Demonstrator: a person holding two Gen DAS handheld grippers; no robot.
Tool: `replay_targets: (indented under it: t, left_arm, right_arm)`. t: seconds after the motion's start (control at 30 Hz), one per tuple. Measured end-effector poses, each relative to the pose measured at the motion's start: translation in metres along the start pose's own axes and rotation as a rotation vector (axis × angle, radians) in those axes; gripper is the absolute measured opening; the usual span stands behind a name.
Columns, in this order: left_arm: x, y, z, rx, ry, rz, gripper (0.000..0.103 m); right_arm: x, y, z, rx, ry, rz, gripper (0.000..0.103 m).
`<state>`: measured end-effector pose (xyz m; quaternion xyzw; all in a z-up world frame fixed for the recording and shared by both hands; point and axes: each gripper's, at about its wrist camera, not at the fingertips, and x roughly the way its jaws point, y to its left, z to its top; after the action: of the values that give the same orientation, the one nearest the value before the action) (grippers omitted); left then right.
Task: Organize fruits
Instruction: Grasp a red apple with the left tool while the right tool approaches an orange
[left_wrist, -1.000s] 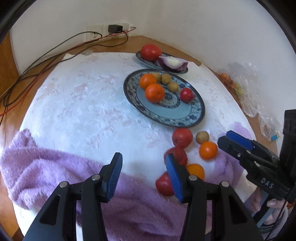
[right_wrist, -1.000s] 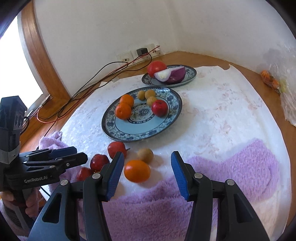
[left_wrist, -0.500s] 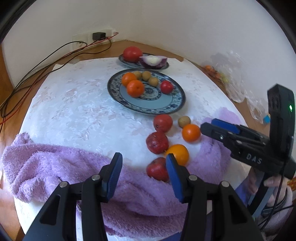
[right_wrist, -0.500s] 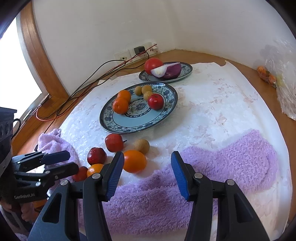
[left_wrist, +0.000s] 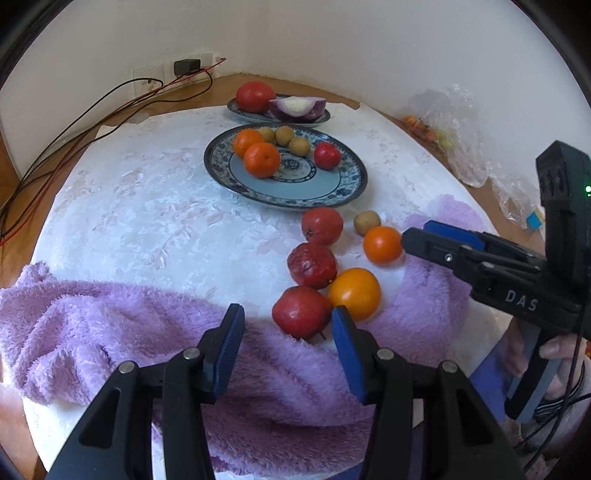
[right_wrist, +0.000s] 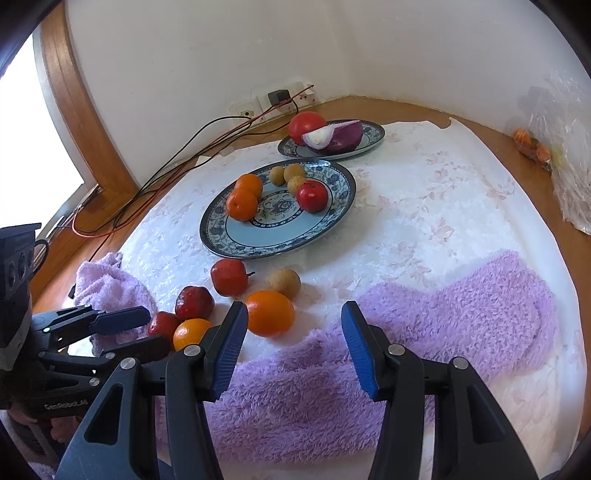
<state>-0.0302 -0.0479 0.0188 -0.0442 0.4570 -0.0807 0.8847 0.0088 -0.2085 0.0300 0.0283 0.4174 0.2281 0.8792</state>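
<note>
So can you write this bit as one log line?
left gripper: open, empty | right gripper: open, empty | big plate: six fruits | cloth: six loose

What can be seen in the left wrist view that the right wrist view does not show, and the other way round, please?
Only the left wrist view shows the person's hand on the right gripper's handle and a small blue item by the plastic bags. Only the right wrist view shows the bright window with its wooden frame. Both show the large plate of fruit, the small plate with tomato and onion, six loose fruits and the purple towel.
</note>
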Motion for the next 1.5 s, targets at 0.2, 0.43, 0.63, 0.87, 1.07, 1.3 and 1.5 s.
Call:
replay_targets:
  t: [0.2, 0.43, 0.63, 0.87, 1.07, 1.3, 1.5]
  left_arm:
    - [-0.001, 0.001, 0.0, 0.008, -0.027, 0.028, 0.054]
    - [-0.005, 0.013, 0.004, -0.051, -0.052, 0.052, 0.054]
    - [0.004, 0.002, 0.006, -0.005, -0.025, 0.053, 0.054]
    - [0.015, -0.002, 0.005, 0.018, -0.016, 0.067, 0.054]
    - [0.021, -0.001, 0.007, 0.017, -0.052, 0.07, 0.052]
    - [0.016, 0.008, 0.002, -0.037, -0.088, 0.08, 0.036]
    - [0.014, 0.018, -0.001, -0.089, -0.139, 0.073, 0.034]
  right_arm:
    - [0.003, -0.002, -0.001, 0.006, 0.008, 0.0, 0.054]
    - [0.004, -0.003, -0.001, 0.01, 0.007, 0.002, 0.054]
    - [0.004, -0.002, -0.001, 0.011, 0.007, 0.003, 0.054]
    - [0.003, -0.002, -0.002, 0.013, 0.007, 0.004, 0.054]
    - [0.004, -0.002, -0.002, 0.011, 0.007, 0.004, 0.054]
    - [0.007, 0.007, -0.004, -0.042, 0.009, -0.009, 0.054]
    - [0.015, 0.017, -0.007, -0.086, 0.032, -0.038, 0.054]
